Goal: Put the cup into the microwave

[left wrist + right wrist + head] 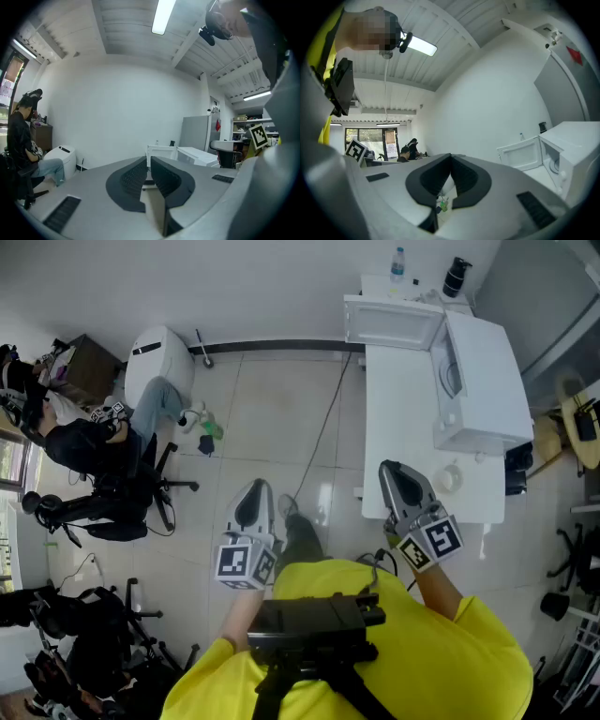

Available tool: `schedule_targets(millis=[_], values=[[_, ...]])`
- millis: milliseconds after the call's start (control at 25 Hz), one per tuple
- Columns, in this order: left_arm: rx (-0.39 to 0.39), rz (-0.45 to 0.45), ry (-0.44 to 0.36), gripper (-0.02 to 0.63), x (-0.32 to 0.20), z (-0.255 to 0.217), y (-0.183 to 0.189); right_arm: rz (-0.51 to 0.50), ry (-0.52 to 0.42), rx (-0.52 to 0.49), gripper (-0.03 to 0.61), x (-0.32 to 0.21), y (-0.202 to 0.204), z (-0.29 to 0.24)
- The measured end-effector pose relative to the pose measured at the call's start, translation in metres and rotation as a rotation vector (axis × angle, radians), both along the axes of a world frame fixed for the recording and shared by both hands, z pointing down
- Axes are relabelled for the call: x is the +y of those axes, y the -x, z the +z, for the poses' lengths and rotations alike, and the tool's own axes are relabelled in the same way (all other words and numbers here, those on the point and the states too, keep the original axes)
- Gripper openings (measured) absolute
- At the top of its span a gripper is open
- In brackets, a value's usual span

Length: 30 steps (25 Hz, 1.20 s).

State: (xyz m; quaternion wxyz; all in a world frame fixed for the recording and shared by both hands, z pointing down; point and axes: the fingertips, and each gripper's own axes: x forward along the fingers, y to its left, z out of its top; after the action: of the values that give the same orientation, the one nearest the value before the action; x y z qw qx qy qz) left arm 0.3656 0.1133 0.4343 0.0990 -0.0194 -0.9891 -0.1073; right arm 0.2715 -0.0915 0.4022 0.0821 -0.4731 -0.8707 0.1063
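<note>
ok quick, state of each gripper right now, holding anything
left gripper: closed, nothing between its jaws.
right gripper: closed, nothing between its jaws.

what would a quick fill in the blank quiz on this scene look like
1. The microwave door stands ____.
2. The cup sits on the white table, ____ the microwave.
3. Of the left tool and the right tool, the one nearer the cup is the ____.
4. Both tools are shut and hold ____.
Missing words: open; outside; right; nothing
</note>
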Motion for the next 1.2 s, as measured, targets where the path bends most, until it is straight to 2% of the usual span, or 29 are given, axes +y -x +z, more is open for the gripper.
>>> schedule_targets(millis=[400, 520, 720, 880, 1040, 1120, 1200], values=[[-0.002, 0.102, 0.051, 0.025, 0.197, -0.020, 0.122, 0.079, 0.008, 0.008, 0.002, 0.196, 0.124, -0.013], [0.015, 0.146, 0.053, 0.025, 0.232, -0.016, 0.158, 0.112, 0.016, -0.008, 0.003, 0.228, 0.145, -0.022], [0.000, 0.239, 0.034, 0.025, 0.232, -0.011, 0.248, 0.216, -0.004, 0.033, 0.002, 0.217, 0.209, -0.001], [-0.012, 0.328, 0.038, 0.025, 0.215, -0.015, 0.343, 0.304, 0.019, 0.037, 0.003, 0.201, 0.289, 0.006], [-0.023, 0.402, 0.033, 0.025, 0.197, -0.028, 0.439, 0.349, 0.049, 0.008, 0.003, 0.189, 0.377, -0.008], [-0.038, 0.482, 0.031, 0.025, 0.176, -0.032, 0.486, 0.407, 0.055, -0.015, 0.003, 0.173, 0.415, -0.014], [-0.050, 0.592, 0.031, 0.025, 0.147, -0.035, 0.525, 0.502, 0.053, -0.016, 0.003, 0.150, 0.435, -0.014]])
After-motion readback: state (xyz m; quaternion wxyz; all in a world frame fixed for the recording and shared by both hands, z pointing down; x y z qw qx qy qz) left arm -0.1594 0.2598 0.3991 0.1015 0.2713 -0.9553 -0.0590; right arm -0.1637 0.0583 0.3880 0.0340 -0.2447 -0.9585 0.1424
